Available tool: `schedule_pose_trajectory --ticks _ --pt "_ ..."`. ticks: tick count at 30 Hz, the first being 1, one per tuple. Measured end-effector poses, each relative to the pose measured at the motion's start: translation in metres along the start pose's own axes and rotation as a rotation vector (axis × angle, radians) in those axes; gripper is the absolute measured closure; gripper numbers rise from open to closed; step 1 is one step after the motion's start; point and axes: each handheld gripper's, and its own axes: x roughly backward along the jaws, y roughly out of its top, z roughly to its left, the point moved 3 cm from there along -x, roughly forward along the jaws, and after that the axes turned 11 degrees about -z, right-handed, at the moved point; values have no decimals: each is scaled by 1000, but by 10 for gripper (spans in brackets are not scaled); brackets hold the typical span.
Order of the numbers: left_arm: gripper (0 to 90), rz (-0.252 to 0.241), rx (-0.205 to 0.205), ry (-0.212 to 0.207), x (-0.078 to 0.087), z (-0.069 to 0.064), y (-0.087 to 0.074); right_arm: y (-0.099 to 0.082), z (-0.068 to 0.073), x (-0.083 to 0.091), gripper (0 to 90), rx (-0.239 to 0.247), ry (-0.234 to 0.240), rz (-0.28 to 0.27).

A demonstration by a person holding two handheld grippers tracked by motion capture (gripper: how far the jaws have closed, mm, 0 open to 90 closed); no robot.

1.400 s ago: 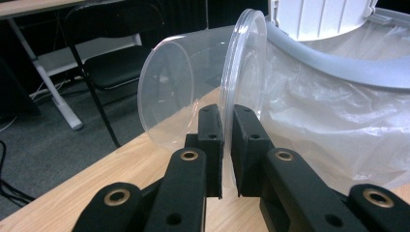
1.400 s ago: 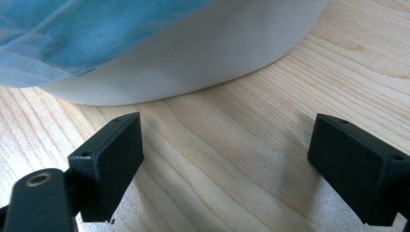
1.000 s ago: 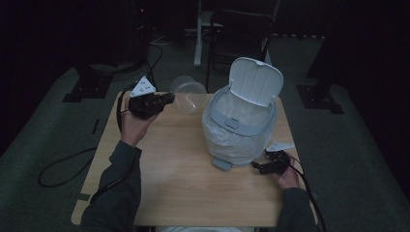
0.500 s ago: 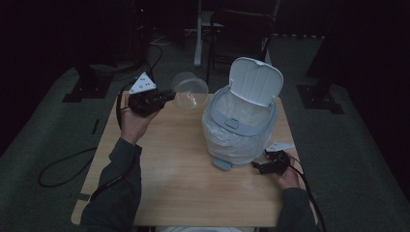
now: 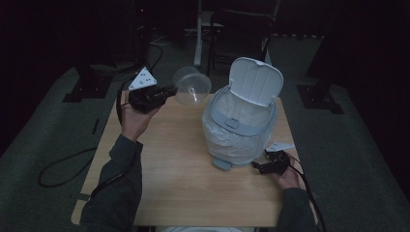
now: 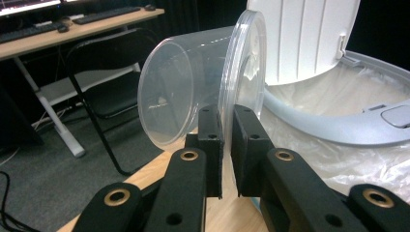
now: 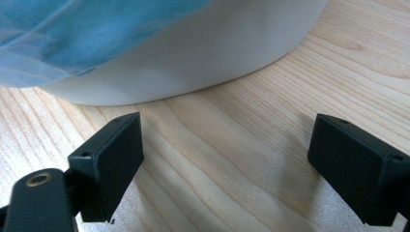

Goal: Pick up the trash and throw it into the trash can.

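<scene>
A clear plastic cup [image 5: 192,86] is held on its side in the air, left of the bin, its rim [image 6: 241,77] pinched in my left gripper [image 6: 226,150]. My left gripper [image 5: 170,92] is raised above the table's far left corner. A white and pale blue bin [image 5: 241,121] with a plastic liner stands on the wooden table [image 5: 179,164], its lid [image 5: 255,81] up. My right gripper [image 5: 258,166] rests low on the table by the bin's front right. Its jaws [image 7: 227,164] are wide open over bare wood, close to the bin's base [image 7: 193,53].
A black chair [image 6: 106,82] and a desk with keyboards [image 6: 72,24] stand beyond the table. Cables [image 5: 63,164] trail on the dark floor to the left. Stand bases [image 5: 314,96] sit behind the table.
The left gripper with the cup has drifted slightly toward the bin. The right gripper has stayed put.
</scene>
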Motion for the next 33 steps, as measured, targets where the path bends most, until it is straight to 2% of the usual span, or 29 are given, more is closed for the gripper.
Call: schedule_pose_trajectory --ticks 10,33 --pt "845 -25 8 -25 -2 -2 11 0 0 0 117 0 0 0" --pt "845 -37 -37 -69 -16 -18 37 0 0 0 117 1 0 -1"
